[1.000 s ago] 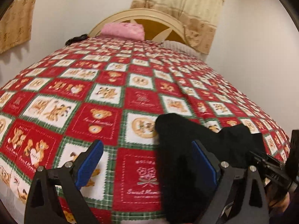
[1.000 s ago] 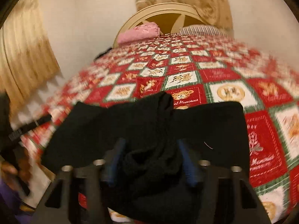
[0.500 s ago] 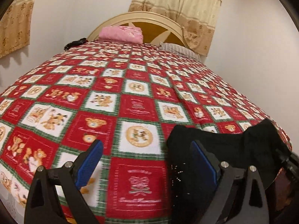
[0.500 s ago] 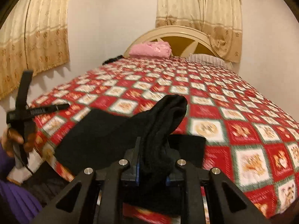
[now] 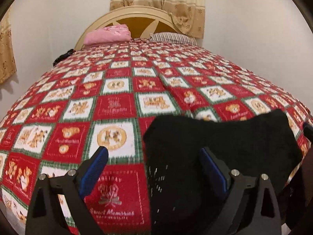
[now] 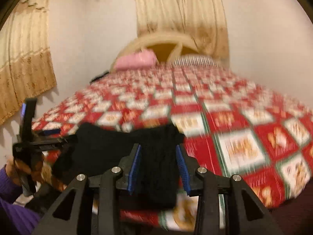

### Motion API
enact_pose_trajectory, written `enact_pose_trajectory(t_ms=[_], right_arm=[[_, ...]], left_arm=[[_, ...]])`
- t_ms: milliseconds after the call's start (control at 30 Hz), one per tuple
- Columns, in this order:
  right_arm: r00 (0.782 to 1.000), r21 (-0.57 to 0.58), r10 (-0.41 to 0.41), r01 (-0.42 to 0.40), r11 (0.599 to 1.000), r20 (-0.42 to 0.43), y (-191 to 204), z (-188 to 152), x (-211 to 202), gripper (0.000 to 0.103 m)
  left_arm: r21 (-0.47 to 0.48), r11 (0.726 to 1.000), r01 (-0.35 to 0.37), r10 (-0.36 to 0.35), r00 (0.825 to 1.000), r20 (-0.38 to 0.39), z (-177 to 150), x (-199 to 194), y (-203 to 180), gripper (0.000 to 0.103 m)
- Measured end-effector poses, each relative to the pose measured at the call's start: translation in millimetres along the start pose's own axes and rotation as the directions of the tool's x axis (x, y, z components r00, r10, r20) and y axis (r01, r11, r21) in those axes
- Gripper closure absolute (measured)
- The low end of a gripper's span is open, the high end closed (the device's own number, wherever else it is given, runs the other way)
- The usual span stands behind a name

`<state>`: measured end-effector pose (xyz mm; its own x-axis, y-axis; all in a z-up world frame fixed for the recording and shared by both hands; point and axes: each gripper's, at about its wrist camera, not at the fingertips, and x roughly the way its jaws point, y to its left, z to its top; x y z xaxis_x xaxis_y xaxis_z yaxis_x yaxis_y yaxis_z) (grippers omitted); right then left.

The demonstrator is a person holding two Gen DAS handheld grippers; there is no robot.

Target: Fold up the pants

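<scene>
Left wrist view: I look up the bed from its foot edge, over a red, white and green patchwork quilt (image 5: 117, 105) with teddy-bear squares.
Pants: the black pants (image 5: 225, 146) lie bunched near the foot edge, toward the bed's right corner, part of the cloth hanging over the edge.
Left gripper: my left gripper (image 5: 154, 166) stands wide, its blue pads well apart. One side of the pants lies between them, reaching the right pad, while the left pad sits over bare quilt, clear of the cloth.
Right gripper: in the right wrist view my right gripper (image 6: 158, 166) has a fold of the pants between its blue pads. The jaws are opening, at a narrow-to-middling gap. The picture is blurred, so I cannot tell whether the pads press on the cloth.
Person: a hand (image 6: 23, 168) in a purple sleeve (image 6: 11, 205) holds the left gripper's handle off the left corner of the foot edge.
Head end: a folded pink blanket (image 5: 107, 34) and a striped pillow (image 5: 172, 37) rest against the cream headboard (image 5: 137, 13), with beige curtains (image 5: 158, 2) above.
</scene>
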<state>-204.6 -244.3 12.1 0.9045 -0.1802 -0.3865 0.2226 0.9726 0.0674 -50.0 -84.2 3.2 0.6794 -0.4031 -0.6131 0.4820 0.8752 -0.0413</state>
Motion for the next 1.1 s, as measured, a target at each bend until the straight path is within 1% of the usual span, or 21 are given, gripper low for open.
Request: enact_pose_trajectory(t_ms=[33,67,133,200,267,300,367,433,500,567,633,733,867,1000,1100], right_arm=[[1.000,-0.015,0.031,-0.031,0.999,-0.006,8,7,9,0.064],[0.997,-0.037,0.071,-0.072,0.997,-0.032,20,13,25,0.064],[0.989,-0.064,0.130,-0.135,0.989,-0.070,35,20,52,0.064],[0.972,-0.063,0.188,-0.198,0.978,-0.141,50,16,86,0.064],[0.952,-0.022,0.214,-0.224,0.974,-0.220,55,8,111,0.064],[0.948,-0.006,0.204,-0.212,0.977,-0.245,51,2,118,0.064],[0.950,0.029,0.187,-0.185,0.982,-0.249,36,-6,123,0.068],[0.957,0.089,0.187,-0.171,0.981,-0.223,16,-9,122,0.088],[0.962,0.177,0.191,-0.157,0.972,-0.195,-7,-6,122,0.094],[0.967,0.245,0.196,-0.153,0.957,-0.162,-22,-1,122,0.094],[0.971,0.253,0.186,-0.144,0.957,-0.149,-26,3,116,0.094],[0.980,0.213,0.141,-0.110,0.971,-0.138,-24,4,103,0.094],[0.985,0.164,0.091,-0.066,0.984,-0.150,-28,-11,87,0.094],[0.988,0.184,0.097,-0.074,0.980,-0.118,-38,-33,64,0.094],[0.990,0.108,0.066,-0.053,0.993,-0.124,-31,-41,53,0.094]], left_arm=[[0.002,1.000,-0.011,0.011,1.000,0.004,4,1,-1,0.006],[-0.001,0.999,-0.033,0.033,0.999,0.001,8,4,-5,0.006],[-0.015,0.997,-0.073,0.073,0.997,-0.027,13,15,-7,0.006],[-0.023,0.995,-0.096,0.094,0.993,-0.073,12,33,-9,0.006],[-0.028,0.994,-0.110,0.106,0.989,-0.103,5,39,-11,0.006],[-0.033,0.994,-0.105,0.102,0.991,-0.090,1,36,-11,0.006],[-0.014,0.994,-0.110,0.109,0.991,-0.074,-4,33,-14,0.004],[0.003,0.992,-0.125,0.125,0.989,-0.074,-9,35,-17,0.001],[-0.008,0.993,-0.121,0.120,0.989,-0.085,-11,37,-19,0.001],[-0.005,0.991,-0.131,0.130,0.988,-0.088,-10,38,-21,0.000],[0.005,0.990,-0.138,0.138,0.987,-0.086,-9,38,-23,0.000],[0.004,0.990,-0.144,0.144,0.986,-0.085,-10,38,-23,0.000],[0.012,0.989,-0.149,0.149,0.986,-0.080,-11,40,-24,0.000],[0.002,0.990,-0.138,0.138,0.987,-0.084,-12,41,-23,0.000],[0.001,0.990,-0.139,0.139,0.987,-0.082,-12,42,-23,0.000]])
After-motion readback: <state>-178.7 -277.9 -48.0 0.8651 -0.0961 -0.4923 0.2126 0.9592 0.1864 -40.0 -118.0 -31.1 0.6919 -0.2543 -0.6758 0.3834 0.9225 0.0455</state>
